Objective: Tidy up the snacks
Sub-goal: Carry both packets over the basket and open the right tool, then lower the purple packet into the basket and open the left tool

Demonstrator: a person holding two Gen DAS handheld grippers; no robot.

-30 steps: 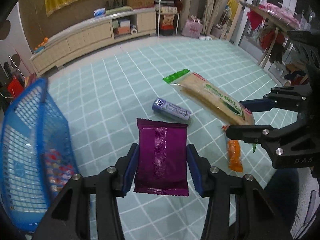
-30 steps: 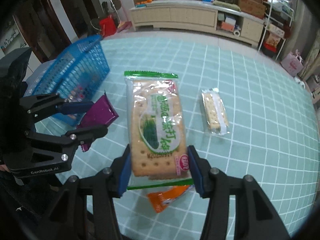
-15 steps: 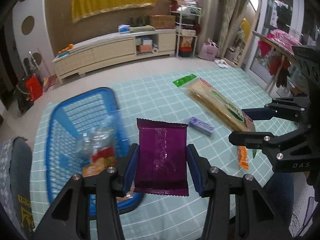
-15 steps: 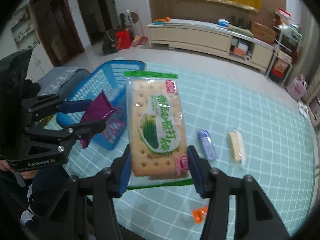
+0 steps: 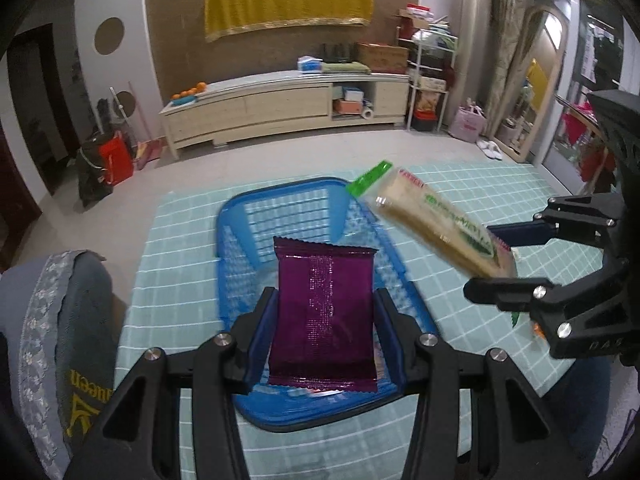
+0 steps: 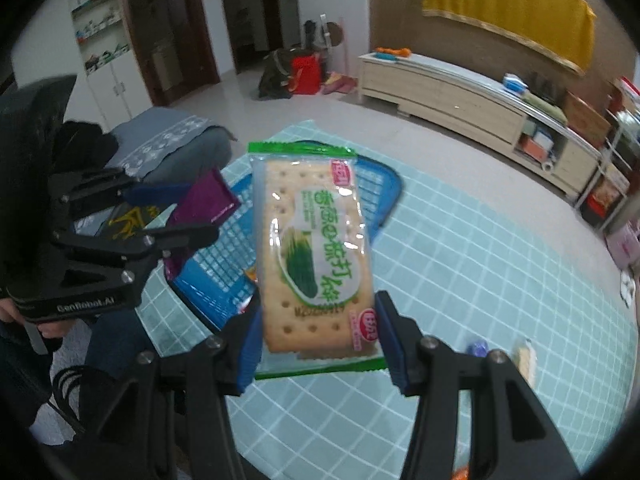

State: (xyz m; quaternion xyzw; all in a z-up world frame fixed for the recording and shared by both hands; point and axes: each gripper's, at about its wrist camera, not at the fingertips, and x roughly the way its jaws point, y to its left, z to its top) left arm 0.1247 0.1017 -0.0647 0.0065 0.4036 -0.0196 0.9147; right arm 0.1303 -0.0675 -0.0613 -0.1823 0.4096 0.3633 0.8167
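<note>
My left gripper [image 5: 325,334] is shut on a purple foil snack packet [image 5: 323,312], held in the air above the blue plastic basket [image 5: 240,256]. My right gripper [image 6: 318,338] is shut on a clear cracker packet with green ends [image 6: 314,248]. In the left wrist view that cracker packet [image 5: 436,226] hangs over the basket's right rim, with the right gripper [image 5: 506,256] behind it. In the right wrist view the left gripper [image 6: 182,212] with the purple packet [image 6: 202,204] is at the left, over the basket [image 6: 384,196]. A few snacks lie in the basket, mostly hidden.
The basket stands on a table with a pale green checked cloth [image 6: 480,280]. A small blue packet [image 6: 478,348] and a cream wafer packet [image 6: 526,362] lie at its right. A grey cloth-covered chair [image 5: 60,320] stands at the table's left edge. A person's hand [image 6: 12,314] holds the left gripper.
Both grippers have swung left and risen from the table's middle to above the basket, each keeping its packet. The basket went from the left edge of view to directly under the purple packet.
</note>
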